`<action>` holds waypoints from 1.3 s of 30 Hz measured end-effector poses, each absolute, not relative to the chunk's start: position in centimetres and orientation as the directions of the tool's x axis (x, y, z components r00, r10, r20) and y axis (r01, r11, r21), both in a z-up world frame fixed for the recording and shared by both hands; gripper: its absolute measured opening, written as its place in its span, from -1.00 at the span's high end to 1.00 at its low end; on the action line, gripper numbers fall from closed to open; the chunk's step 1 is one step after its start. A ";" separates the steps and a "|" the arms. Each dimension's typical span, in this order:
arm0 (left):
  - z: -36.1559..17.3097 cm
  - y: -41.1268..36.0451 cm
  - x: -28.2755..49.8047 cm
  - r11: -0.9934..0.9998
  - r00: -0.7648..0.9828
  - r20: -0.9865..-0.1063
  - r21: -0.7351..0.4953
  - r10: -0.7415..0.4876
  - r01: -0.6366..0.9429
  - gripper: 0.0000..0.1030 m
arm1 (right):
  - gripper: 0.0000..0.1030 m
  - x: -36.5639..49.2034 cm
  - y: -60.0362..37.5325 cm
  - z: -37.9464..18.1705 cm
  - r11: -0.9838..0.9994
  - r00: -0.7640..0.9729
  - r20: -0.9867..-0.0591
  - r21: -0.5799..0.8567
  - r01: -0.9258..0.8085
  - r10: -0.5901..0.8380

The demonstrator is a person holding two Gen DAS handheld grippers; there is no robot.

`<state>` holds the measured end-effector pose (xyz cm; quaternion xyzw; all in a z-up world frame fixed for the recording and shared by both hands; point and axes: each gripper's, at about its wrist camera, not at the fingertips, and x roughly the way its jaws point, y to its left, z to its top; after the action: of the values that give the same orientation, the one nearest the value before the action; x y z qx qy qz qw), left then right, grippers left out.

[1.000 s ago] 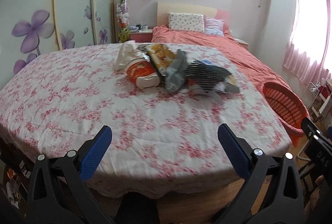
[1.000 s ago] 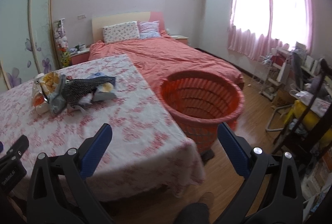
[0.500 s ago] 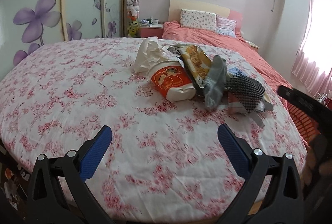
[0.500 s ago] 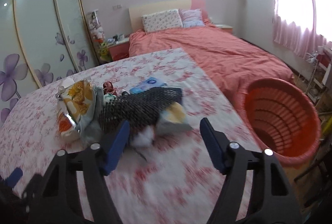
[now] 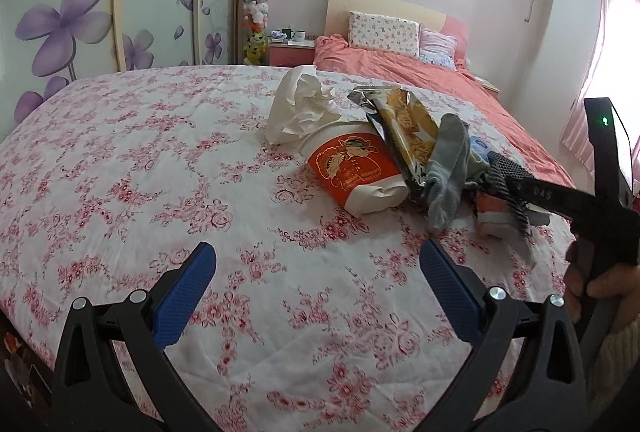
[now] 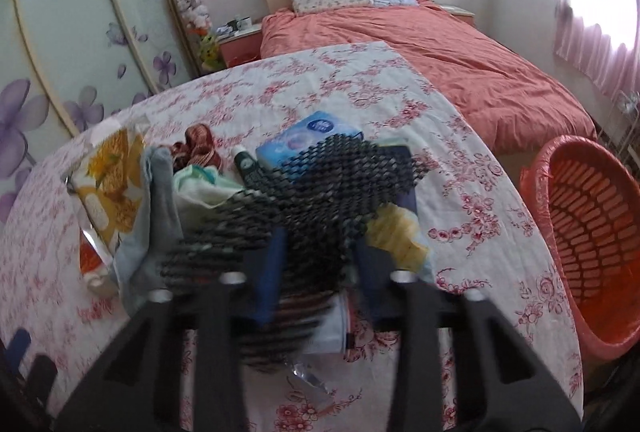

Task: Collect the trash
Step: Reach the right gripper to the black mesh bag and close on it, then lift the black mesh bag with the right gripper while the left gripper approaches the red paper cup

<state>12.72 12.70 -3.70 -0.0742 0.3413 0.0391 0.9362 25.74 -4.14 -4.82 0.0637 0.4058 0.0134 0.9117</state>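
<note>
A heap of trash lies on the floral tablecloth point(image 5: 160, 172): crumpled white paper point(image 5: 298, 110), an orange paper cup point(image 5: 354, 168), a yellow snack bag point(image 5: 404, 124), a grey sock point(image 5: 448, 168) and a black mesh piece point(image 6: 320, 188). My left gripper point(image 5: 316, 264) is open and empty, short of the cup. My right gripper point(image 6: 318, 244) has its jaws narrowed around the near end of the black mesh; the view is blurred. It also shows at the right of the left wrist view point(image 5: 560, 192). An orange basket point(image 6: 592, 232) stands right of the table.
A blue tissue pack point(image 6: 308, 140), a red-brown cloth point(image 6: 198, 144) and a dark tube point(image 6: 248, 168) lie behind the mesh. A bed with an orange cover point(image 6: 440, 48) is beyond the table. A wardrobe with purple flowers point(image 5: 64, 20) is on the left.
Both grippers moved forward over the table toward the heap. The right gripper's jaws narrowed and now straddle the black mesh.
</note>
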 end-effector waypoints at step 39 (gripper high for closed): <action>-4.0 11.5 17.8 0.992 0.727 -0.686 -0.105 -0.021 -0.070 -0.92 | 0.75 22.0 -10.1 -1.9 0.987 0.750 -0.660 0.140 0.075 0.036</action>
<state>17.78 11.48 -3.97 -0.0617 0.3692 0.0132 0.9272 22.00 -10.10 -1.88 0.0788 0.3533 -0.0104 0.9321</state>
